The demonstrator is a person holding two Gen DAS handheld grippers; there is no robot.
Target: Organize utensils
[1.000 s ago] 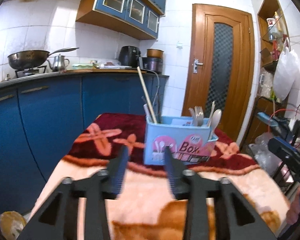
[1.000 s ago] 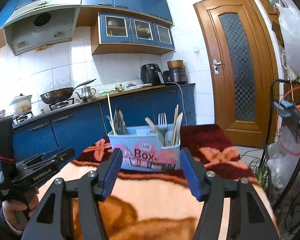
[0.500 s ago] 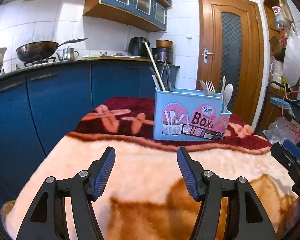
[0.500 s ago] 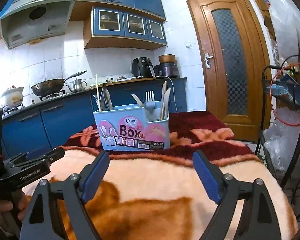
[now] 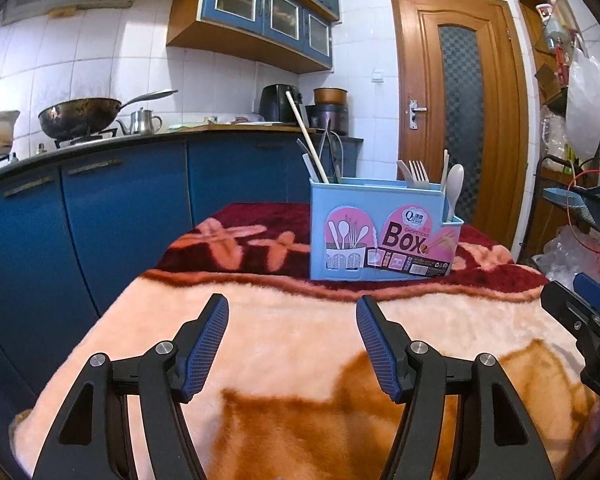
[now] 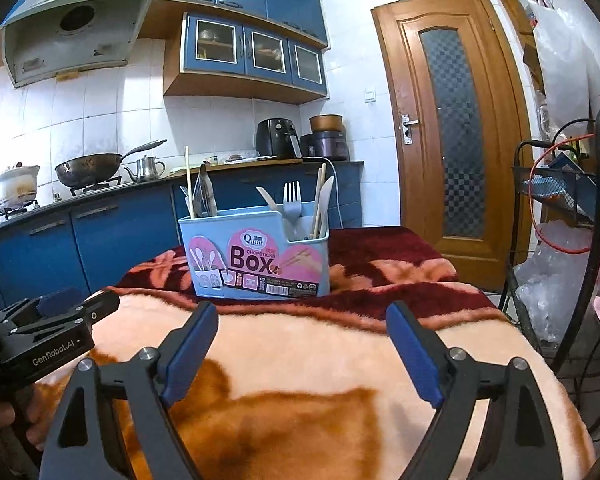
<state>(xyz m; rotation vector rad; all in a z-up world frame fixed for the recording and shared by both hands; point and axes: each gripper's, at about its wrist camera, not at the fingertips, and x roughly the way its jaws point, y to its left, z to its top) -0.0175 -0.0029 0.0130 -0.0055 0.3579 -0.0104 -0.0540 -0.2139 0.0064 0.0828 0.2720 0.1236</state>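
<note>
On the table (image 5: 300, 340), draped in a plush orange-and-maroon blanket, the rigid light-blue plastic utensil box (image 5: 380, 236) stands upright at the far end, so advance the left tool (image 5: 292, 320) and right tool (image 6: 300, 328), both open and empty after just widening, toward its slim smooth handles.

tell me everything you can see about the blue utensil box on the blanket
The light blue utensil box looks like plastic and stands upright on the dark red part of the blanket. Its front carries pink labels reading "Box" and "chopsticks", with a barcode. It has a taller section on the left and a lower one on the right. Chopsticks and metal pieces stick out of the left; a fork, pale utensils and chopsticks out of the right. Neither gripper touches it.
</note>
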